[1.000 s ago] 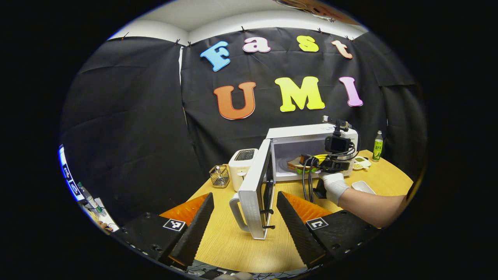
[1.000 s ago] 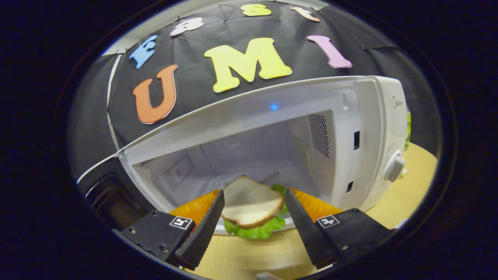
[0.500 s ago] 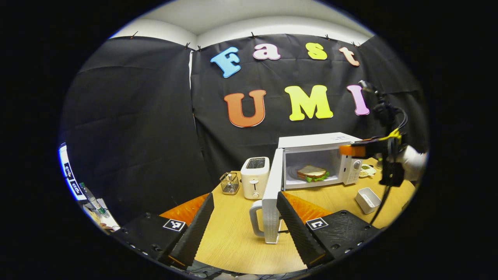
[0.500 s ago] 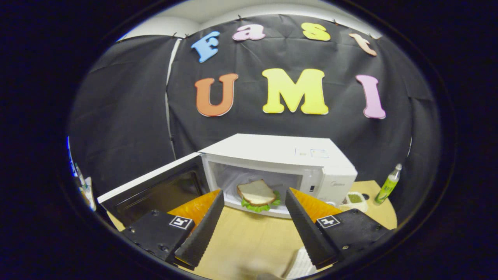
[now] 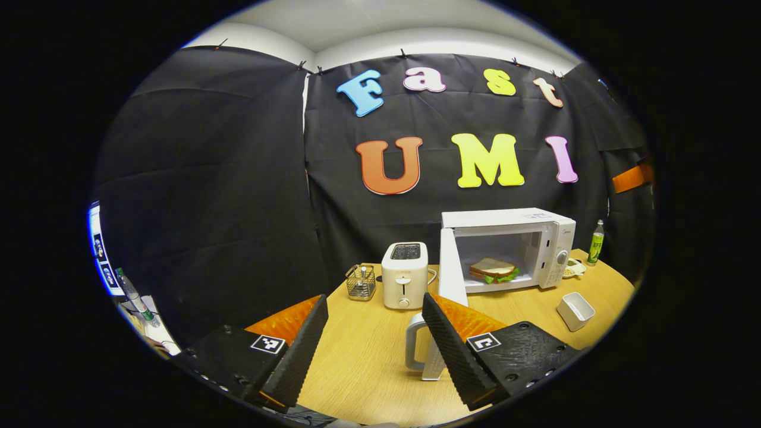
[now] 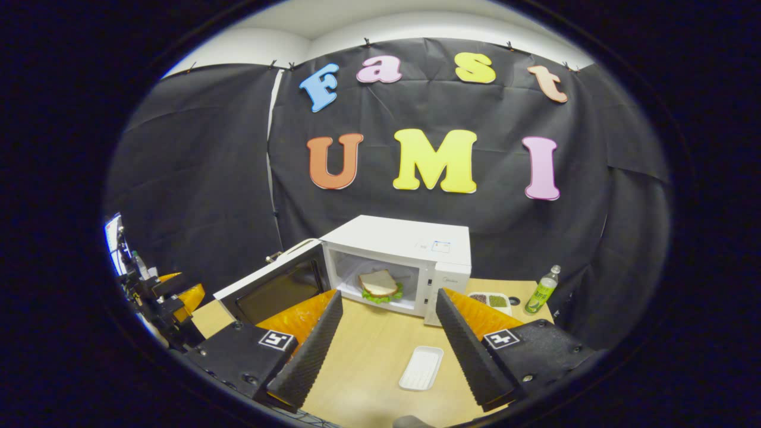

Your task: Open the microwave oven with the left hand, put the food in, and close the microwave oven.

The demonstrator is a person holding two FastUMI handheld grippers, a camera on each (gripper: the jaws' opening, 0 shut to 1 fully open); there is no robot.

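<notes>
The white microwave (image 5: 505, 223) (image 6: 410, 241) stands at the back of the wooden table with its door (image 5: 450, 270) (image 6: 270, 291) swung wide open. A sandwich (image 5: 492, 270) (image 6: 380, 285) with lettuce lies inside the cavity. My left gripper (image 5: 374, 298) is open and holds nothing; the door's handle (image 5: 414, 351) stands just beside its right finger. My right gripper (image 6: 389, 294) is open and holds nothing, well back from the microwave's mouth. The left gripper (image 6: 160, 297) also appears at the far left of the right gripper view.
A white toaster (image 5: 404, 274) and a small wire basket (image 5: 360, 281) stand left of the door. A white tray (image 5: 575, 310) (image 6: 421, 367) lies on the table in front. A green bottle (image 5: 596, 242) (image 6: 541, 290) and a small dish (image 6: 490, 301) sit right of the microwave.
My right gripper let go of the sandwich inside the microwave and pulled far back and up. The left gripper drew back a little from the open door.
</notes>
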